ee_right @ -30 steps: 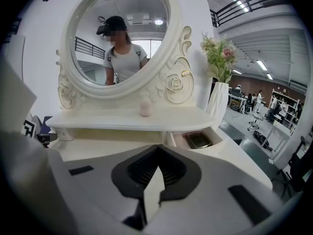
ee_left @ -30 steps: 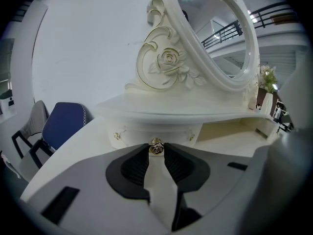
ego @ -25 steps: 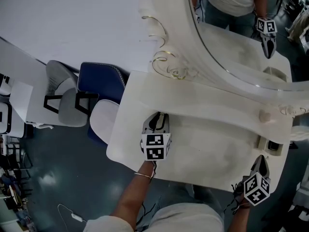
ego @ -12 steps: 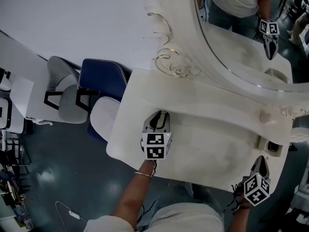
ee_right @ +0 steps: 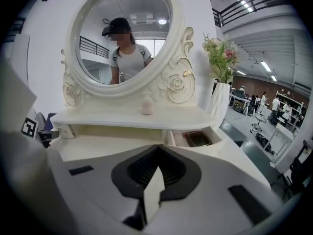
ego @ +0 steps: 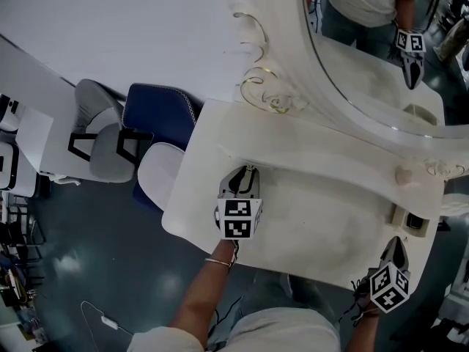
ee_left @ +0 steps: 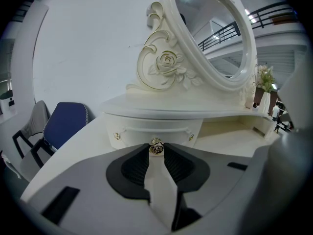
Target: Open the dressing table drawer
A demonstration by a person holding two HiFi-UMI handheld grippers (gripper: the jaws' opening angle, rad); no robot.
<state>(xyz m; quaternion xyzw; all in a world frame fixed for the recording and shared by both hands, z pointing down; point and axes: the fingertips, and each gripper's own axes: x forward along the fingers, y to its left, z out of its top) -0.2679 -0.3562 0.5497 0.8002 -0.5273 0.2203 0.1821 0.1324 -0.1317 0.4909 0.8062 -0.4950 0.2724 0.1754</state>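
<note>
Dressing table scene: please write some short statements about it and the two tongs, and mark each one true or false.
1. The left tongs are closed on the small gold knob of a drawer front. True.
2. The right tongs hold a small bottle. False: they are shut with nothing between them.
3. The right-hand drawer stands open, with a dark rectangular item inside. True.
4. A red chair stands beside the table. False: the chair is blue.
5. The mirror is square. False: it is oval, in a carved white frame.
</note>
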